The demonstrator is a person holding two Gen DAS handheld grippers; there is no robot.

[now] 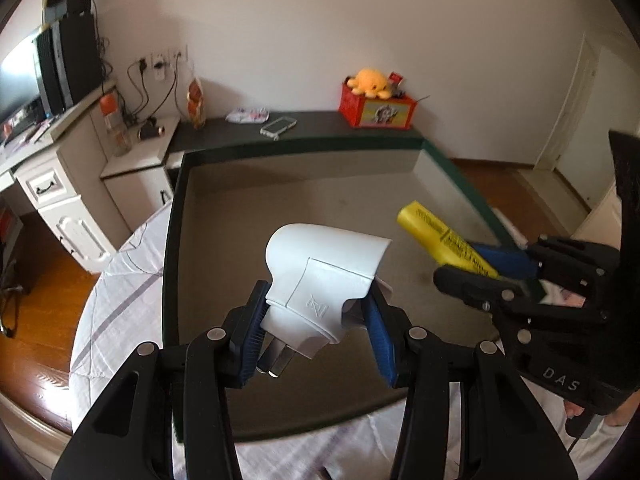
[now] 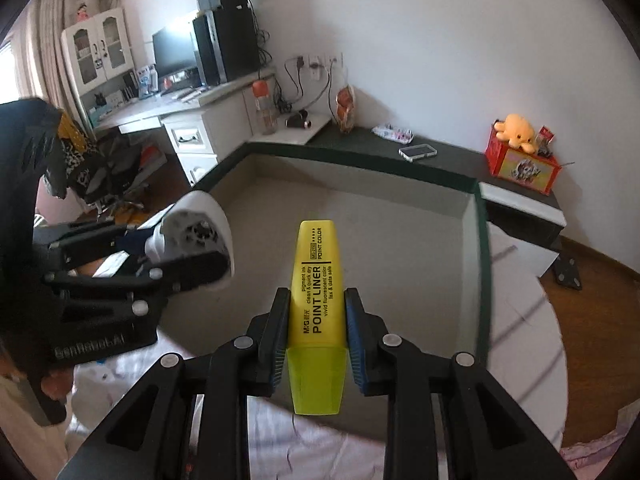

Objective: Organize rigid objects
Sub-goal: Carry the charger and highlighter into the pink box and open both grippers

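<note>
Highlighter (image 2: 318,292) first: yellow, marked POINT LINER, pinched at its middle between the pads of my right gripper (image 2: 317,320), translucent cap toward me, body pointing away over the box (image 2: 478,216). My left gripper (image 1: 316,320) is closed on a white plug adapter (image 1: 320,276), prongs aimed back at me, rounded white shell sticking out forward. Both loads hang in the air above the green-rimmed box with its grey floor, adapter on the left, highlighter just to its right, near each other but apart. Under the box lies a white striped bedsheet (image 1: 116,292). Far behind, on the dark ledge (image 1: 320,122), sit a phone (image 1: 279,126) and a red crate (image 1: 376,110) topped by an orange plush octopus (image 1: 370,82). A white desk (image 1: 60,184) stands far left.
</note>
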